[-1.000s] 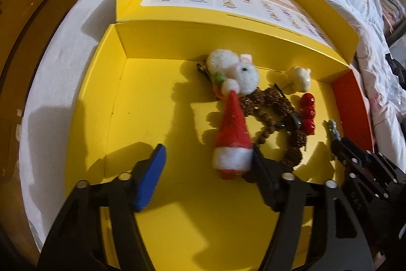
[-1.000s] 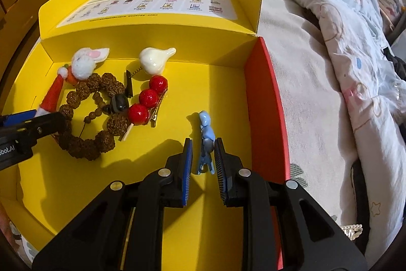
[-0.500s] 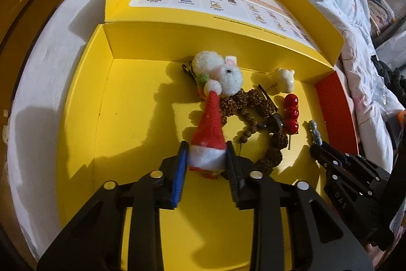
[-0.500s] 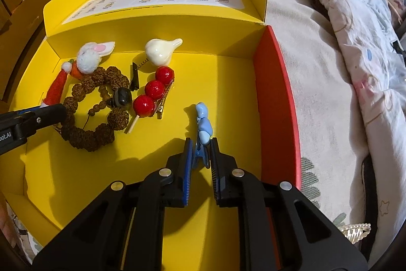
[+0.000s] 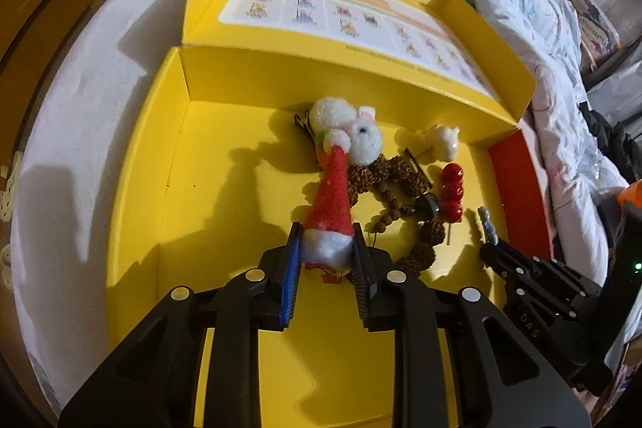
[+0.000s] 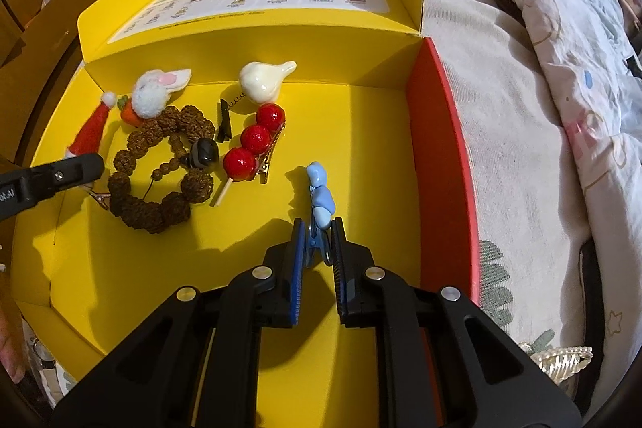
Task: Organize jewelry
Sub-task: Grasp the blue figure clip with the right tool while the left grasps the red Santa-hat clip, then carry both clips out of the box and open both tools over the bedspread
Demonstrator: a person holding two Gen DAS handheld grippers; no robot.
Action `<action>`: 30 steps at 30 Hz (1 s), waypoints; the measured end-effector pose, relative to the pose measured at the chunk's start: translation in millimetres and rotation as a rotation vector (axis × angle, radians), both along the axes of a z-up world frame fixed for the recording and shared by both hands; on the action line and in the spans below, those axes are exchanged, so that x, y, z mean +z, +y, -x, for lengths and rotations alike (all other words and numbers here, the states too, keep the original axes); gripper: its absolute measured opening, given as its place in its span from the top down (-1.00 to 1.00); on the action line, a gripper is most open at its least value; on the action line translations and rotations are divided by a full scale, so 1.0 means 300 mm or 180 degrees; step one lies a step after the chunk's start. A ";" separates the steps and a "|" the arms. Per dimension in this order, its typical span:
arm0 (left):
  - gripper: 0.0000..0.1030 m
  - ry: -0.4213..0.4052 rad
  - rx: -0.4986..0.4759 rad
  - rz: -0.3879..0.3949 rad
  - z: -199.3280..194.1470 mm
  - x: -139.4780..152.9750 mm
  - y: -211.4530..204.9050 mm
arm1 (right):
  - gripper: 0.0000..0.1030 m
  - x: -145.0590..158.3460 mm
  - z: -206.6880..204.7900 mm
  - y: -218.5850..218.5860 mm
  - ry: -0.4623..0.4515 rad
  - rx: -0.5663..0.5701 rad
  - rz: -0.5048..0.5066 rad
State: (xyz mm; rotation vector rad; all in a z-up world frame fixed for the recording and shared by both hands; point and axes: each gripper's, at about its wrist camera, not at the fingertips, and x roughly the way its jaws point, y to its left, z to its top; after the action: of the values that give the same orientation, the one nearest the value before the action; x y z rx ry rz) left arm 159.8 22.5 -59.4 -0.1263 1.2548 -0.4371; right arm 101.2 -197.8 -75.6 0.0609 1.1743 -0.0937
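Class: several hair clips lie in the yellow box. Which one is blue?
The blue clip, nearest the red wall, gripped by the right tool; the other clips are red or white.

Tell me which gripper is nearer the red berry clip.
Right. The right gripper grips the blue clip beside the red berry clip; the left gripper, closing on the Santa hat, sits beyond the beads.
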 end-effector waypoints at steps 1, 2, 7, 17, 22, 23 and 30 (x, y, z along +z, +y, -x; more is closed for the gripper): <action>0.54 -0.0018 0.0006 0.0023 0.002 0.013 0.005 | 0.73 0.006 0.004 0.001 -0.0012 0.0000 -0.0002; 0.54 -0.0031 0.0016 0.0041 0.003 0.023 0.008 | 0.73 0.013 0.007 0.001 -0.0025 0.0001 -0.0023; 0.54 -0.0110 0.0038 0.0074 0.021 0.078 0.029 | 0.73 0.055 0.028 -0.003 -0.0082 -0.0008 -0.0138; 0.54 -0.0245 -0.0079 0.0044 0.164 0.183 0.040 | 0.73 0.233 0.150 0.004 -0.0299 0.0061 -0.0356; 0.54 -0.0266 -0.0292 0.0098 0.321 0.227 0.029 | 0.73 0.333 0.260 -0.018 -0.0416 0.0082 -0.0423; 0.54 -0.0258 -0.0346 0.0112 0.354 0.228 0.025 | 0.73 0.347 0.284 -0.028 -0.0428 0.0071 -0.0423; 0.54 -0.0091 -0.0789 0.0298 0.599 0.216 -0.066 | 0.73 0.412 0.475 -0.165 -0.0482 -0.0143 -0.0449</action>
State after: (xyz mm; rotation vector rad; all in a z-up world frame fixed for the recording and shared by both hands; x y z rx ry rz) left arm -19.8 2.6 5.6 -0.0435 1.2268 -0.7099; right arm -41.3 -247.3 48.0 0.2155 1.0270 -0.0448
